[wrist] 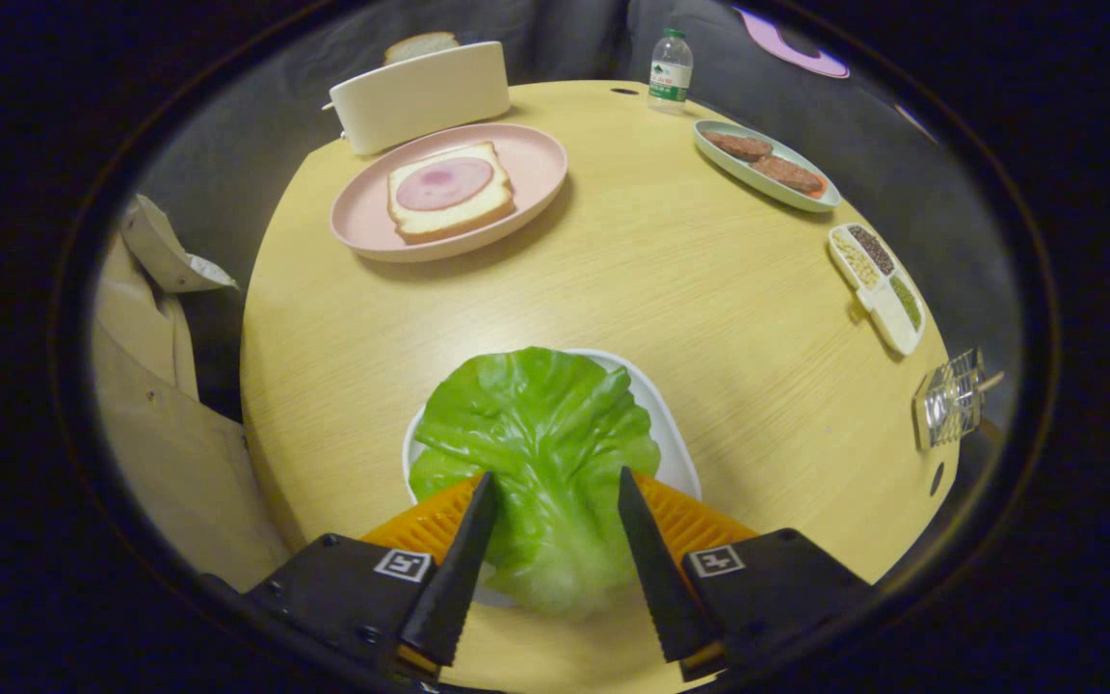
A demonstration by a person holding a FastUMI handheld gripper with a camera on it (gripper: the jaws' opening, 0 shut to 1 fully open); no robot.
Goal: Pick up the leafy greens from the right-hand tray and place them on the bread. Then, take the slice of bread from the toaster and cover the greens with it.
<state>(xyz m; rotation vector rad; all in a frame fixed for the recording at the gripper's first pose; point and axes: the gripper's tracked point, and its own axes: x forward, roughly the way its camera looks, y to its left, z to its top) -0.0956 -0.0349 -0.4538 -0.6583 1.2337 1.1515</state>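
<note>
A big green lettuce leaf (541, 434) lies over the white tray (666, 424) just ahead of me. Its stem end runs back between the fingers of my gripper (555, 482). The fingers stand partly closed, and both inner faces touch the leaf's sides. Beyond, on the far left of the round wooden table (690, 289), a pink plate (536, 159) carries a slice of bread topped with a round of ham (447, 188). Behind that plate stands a cream toaster (420, 96) with a second bread slice (420, 44) poking out of its top.
A pale green dish with two meat patties (765, 164) sits at the far right. A divided white dish of seeds (878, 284) and a small wire rack (950, 400) lie along the right edge. A water bottle (671, 69) stands at the back. A beige chair (150, 386) is on the left.
</note>
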